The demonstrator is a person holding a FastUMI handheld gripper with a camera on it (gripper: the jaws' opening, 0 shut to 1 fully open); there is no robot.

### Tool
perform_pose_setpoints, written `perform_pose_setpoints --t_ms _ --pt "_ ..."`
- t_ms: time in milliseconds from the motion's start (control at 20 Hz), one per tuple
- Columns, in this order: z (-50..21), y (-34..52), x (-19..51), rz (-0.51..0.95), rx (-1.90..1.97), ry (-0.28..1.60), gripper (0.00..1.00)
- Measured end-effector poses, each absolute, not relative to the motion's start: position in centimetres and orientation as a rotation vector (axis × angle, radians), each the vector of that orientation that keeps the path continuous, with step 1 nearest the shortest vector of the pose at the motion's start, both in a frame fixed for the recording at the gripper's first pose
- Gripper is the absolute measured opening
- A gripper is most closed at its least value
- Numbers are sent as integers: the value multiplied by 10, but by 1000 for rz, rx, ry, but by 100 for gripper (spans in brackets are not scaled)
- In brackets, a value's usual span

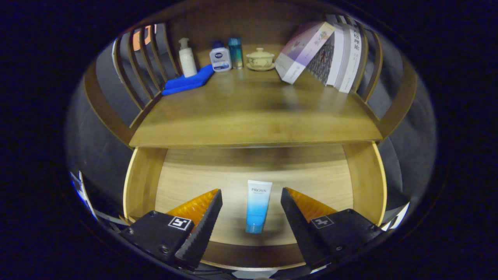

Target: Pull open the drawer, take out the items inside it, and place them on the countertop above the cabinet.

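A wooden cabinet (253,112) with slatted side rails (142,66) and a solid back panel (241,27) stands against dark cloth. At the back sit bottles (187,58), a folded blue cloth (186,82), a lidded cup (260,59) and leaning books (330,54). The light is dim and warm

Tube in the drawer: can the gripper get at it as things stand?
Probably yes. The drawer is pulled open, the tube lies alone on its floor, and the gripper hangs above with fingers open either side of it. Nothing blocks the way down.
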State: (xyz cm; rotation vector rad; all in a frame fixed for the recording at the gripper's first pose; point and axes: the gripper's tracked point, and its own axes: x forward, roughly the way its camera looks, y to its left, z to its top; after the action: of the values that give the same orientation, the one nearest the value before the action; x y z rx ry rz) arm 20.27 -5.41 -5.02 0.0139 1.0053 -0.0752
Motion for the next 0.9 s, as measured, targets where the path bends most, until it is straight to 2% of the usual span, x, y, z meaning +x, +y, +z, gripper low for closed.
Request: perform_pose_setpoints --t_ms 250,650,750,800,900 --pt "-95 -53 188 -123 48 1184 94" --pt "-125 -61 191 -199 63 1293 89" --pt "-134 -63 189 -201 68 1326 84" --pt "-138 -65 189 -208 66 1331 76" --pt "-144 -67 188 -223 83 1342 66"
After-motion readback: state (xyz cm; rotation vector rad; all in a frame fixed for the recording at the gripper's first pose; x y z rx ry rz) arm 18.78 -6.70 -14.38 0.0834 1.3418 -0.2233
